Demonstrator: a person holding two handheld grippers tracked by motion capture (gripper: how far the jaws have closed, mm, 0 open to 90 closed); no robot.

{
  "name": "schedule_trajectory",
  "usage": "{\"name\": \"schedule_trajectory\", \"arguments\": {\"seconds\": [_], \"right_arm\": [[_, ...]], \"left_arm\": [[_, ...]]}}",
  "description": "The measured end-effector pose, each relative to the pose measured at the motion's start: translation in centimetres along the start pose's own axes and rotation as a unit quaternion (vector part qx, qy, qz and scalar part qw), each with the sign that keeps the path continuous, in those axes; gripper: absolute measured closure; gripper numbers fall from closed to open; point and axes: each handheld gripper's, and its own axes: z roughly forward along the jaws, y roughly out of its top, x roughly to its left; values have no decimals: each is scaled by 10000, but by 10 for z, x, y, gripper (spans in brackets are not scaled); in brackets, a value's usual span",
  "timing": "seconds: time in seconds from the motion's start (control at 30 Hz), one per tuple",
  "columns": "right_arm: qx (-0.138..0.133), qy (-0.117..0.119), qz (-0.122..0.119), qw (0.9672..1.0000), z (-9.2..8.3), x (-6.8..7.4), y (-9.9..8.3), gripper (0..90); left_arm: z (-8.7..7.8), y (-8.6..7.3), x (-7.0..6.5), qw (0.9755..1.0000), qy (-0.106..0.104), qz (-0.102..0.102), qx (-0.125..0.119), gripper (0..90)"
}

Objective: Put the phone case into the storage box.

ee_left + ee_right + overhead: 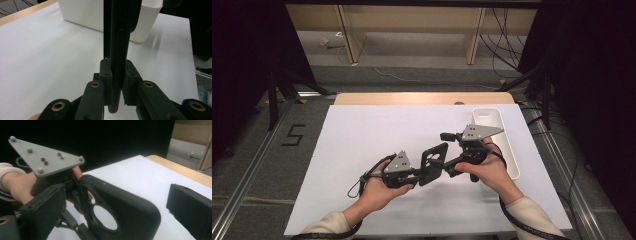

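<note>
A flat black plate (434,161) with round holes and rounded corners is held on edge above the white table sheet (357,150). My left gripper (418,174) is shut on its lower edge; in the left gripper view the pads (106,75) clamp the thin plate (120,37) from both sides. My right gripper (449,153) comes in from the right and stands open, one jaw on each side of the plate. In the right gripper view the plate (135,215) sits between the wide jaws, with a gap of white sheet before the right fingertip (190,205). Behind it are the left hand and its grey top plate (45,157).
A long white tray (507,150) lies along the right side of the sheet, just behind the right hand; it also stands past the plate in the left gripper view (82,15). A wooden table edge (412,98) runs along the far side. Cables trail from both grippers.
</note>
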Motion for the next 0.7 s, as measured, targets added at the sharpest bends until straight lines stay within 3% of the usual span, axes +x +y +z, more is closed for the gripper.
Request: {"name": "schedule_trajectory", "arguments": {"seconds": [0.3, 0.7], "right_arm": [[-50, -502, 100, 9987, 7, 3, -5, 3], [-164, -808, 86, 9966, 17, 10, -10, 3]], "left_arm": [[-1, 1, 1, 9996, 243, -168, -26, 799], [-1, 2, 2, 9984, 464, -323, -48, 800]]}}
